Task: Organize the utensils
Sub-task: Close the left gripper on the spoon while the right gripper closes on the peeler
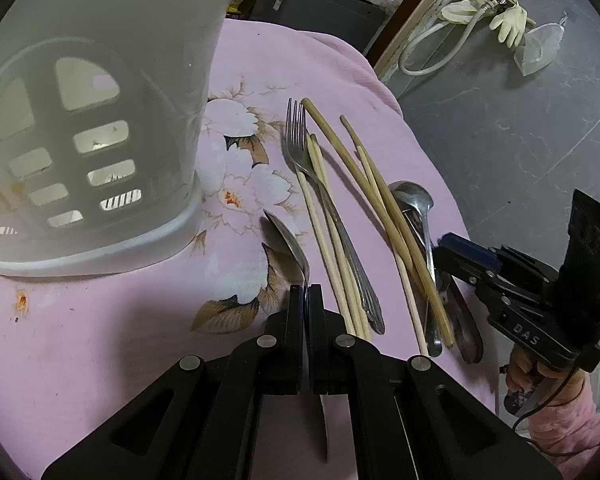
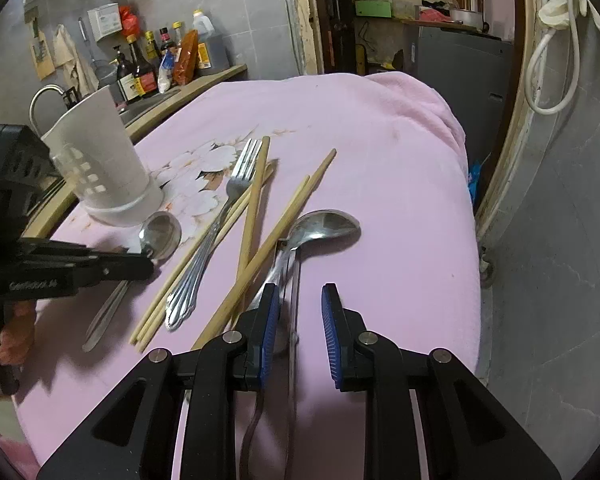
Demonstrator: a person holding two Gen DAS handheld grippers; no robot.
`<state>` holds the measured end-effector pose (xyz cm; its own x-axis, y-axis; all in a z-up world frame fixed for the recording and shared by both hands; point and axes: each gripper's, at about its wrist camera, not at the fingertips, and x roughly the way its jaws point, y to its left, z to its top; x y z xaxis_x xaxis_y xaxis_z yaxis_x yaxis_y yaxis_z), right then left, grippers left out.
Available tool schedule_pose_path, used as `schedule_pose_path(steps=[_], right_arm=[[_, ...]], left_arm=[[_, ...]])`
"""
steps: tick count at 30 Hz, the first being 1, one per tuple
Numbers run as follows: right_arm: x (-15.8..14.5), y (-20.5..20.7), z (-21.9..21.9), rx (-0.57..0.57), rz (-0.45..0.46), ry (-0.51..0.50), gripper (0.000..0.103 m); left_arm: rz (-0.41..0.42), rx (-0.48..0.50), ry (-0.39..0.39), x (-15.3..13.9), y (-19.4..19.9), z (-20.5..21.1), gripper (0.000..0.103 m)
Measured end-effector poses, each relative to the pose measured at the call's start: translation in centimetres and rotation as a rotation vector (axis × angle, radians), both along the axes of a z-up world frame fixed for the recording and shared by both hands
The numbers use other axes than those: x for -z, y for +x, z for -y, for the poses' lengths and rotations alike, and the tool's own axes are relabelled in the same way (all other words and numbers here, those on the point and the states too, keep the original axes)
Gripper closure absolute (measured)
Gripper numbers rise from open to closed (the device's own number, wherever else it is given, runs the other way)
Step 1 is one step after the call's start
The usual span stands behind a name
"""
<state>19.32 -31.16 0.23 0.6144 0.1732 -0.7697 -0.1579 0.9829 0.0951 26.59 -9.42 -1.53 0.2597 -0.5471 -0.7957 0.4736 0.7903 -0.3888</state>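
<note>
Chopsticks, a fork and two spoons lie in a messy bunch on the pink cloth. Some of the sticks cross over each other. The fork lies between them with its points facing away from me.

I have two sets of jaws. My left gripper is squeezed tight on the small spoon. I pinch it at the thin part just behind its round bowl. The bowl sticks out past my fingertips and the handle runs back under me. From my right side, the bowl sits near the bottom of the white holder. I cannot tell if the spoon is touching the cloth.

My right gripper has its jaws apart. The blue pads are not pressing on anything. The thin metal handle of the big spoon runs between them, closer to the left pad. It looks like there is a second metal handle right beside it. The big spoon's bowl lies farther out on the cloth, and two chopsticks lie across its neck.

The white holder stands upright on the cloth, off to the left of the bunch. It has little window holes in its side. I see nothing inside it.
</note>
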Motion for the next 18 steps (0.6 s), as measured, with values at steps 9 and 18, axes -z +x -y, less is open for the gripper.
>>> schedule_pose_path(steps=[9,18], right_arm=[[0.5,-0.6,-1.4,-0.045,-0.024,-0.075,0.084],[1.2,0.7,-3.7,-0.146,-0.055,-0.218,0.083]], left_arm=[[-0.001,0.005,-0.004,0.1,0.1,0.2,0.102],[0.004,0.011,0.003,0.1,0.1,0.3,0.102]])
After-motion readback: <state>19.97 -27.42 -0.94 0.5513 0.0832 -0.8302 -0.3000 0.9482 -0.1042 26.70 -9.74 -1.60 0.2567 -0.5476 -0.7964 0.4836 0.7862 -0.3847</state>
